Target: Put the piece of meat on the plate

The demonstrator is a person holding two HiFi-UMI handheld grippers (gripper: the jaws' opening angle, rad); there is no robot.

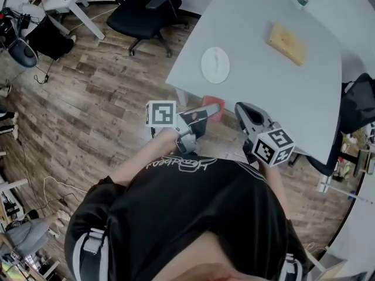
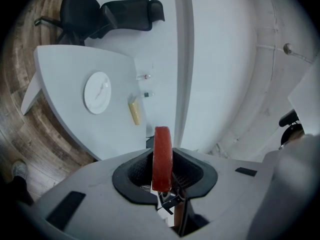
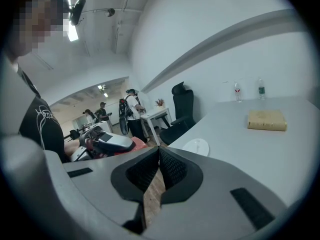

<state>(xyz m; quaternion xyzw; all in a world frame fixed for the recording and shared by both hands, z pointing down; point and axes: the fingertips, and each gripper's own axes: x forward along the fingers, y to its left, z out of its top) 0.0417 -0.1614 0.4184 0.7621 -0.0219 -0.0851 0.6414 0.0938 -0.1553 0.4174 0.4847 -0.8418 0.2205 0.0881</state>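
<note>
A flat red piece of meat (image 2: 162, 156) stands on edge between the pads of my left gripper (image 2: 163, 170), which is shut on it. In the head view the left gripper (image 1: 210, 108) holds the meat (image 1: 214, 114) just off the near corner of the table. The white plate (image 1: 215, 64) (image 2: 97, 92) lies on the pale grey table (image 1: 263, 81), beyond the gripper and apart from it. My right gripper (image 1: 241, 108) (image 3: 159, 151) hovers beside the left one, shut, with nothing between its jaws. The plate (image 3: 196, 146) also shows in the right gripper view, with the left gripper (image 3: 107, 141) to its left.
A yellowish wooden block (image 1: 287, 43) (image 3: 267, 120) lies farther back on the table, with two small bottles (image 3: 247, 90) at the far edge. A black office chair (image 1: 143, 10) stands on the wood floor left of the table. People stand in the background (image 3: 102, 111).
</note>
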